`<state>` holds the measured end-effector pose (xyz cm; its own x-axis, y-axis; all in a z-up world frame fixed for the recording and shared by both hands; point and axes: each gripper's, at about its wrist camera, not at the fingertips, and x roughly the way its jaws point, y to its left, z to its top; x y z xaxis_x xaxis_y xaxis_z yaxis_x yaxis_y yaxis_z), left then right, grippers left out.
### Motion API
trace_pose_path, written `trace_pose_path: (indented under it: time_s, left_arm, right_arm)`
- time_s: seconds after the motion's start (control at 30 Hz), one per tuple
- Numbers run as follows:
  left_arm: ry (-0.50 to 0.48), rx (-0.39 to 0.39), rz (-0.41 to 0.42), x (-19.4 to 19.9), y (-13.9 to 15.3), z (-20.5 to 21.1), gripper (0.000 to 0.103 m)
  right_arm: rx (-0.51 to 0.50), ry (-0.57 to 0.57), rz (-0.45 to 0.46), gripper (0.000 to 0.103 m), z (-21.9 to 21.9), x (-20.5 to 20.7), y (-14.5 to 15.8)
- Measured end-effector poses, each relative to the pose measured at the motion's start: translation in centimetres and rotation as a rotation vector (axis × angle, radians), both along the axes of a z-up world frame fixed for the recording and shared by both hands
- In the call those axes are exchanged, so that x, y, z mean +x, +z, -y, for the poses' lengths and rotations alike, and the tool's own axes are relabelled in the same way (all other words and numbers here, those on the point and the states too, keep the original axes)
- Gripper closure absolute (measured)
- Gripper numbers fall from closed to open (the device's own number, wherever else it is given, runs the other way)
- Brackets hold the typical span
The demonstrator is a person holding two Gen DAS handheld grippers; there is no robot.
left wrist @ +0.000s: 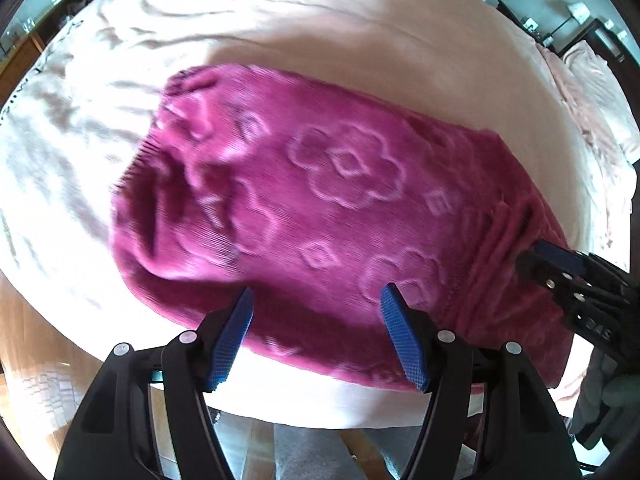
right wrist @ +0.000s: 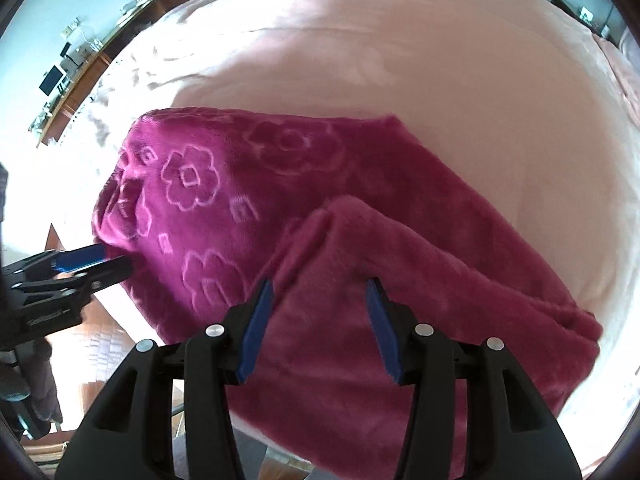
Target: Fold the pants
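Magenta fleece pants (left wrist: 320, 208) with embossed flowers lie folded on a pale pink bed; they also show in the right wrist view (right wrist: 320, 216), with a raised fold near the front. My left gripper (left wrist: 318, 298) is open and empty, its blue pads just above the pants' near edge. My right gripper (right wrist: 320, 288) is open and empty over the raised fold. Each gripper shows in the other's view: the right one (left wrist: 536, 254) at the pants' right end, the left one (right wrist: 104, 260) at their left end.
The pink bed sheet (left wrist: 320, 32) spreads wide behind the pants and is wrinkled at the left. The bed's near edge (left wrist: 280, 404) drops to a wood floor. A wooden sideboard (right wrist: 92, 60) with small items stands far left. Pillows (left wrist: 592, 92) lie far right.
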<state>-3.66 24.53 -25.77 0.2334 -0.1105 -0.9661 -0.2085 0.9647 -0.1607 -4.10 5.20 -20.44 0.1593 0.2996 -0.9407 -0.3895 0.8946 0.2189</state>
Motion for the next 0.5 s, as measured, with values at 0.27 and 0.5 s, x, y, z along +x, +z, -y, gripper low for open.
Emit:
trace_pose_path:
  time_s: [0.27, 0.5]
  left_arm:
    - [-0.019, 0.058, 0.014, -0.1, 1.5, -3.1, 0.037]
    - [-0.032, 0.081, 0.015, 0.8, 1.7, -5.9, 0.037]
  right_arm:
    - [-0.083, -0.026, -0.028, 0.052, -1.9, 1.4, -3.6]
    - [-0.120, -0.031, -0.021, 0.036, -3.5, 1.2, -4.7]
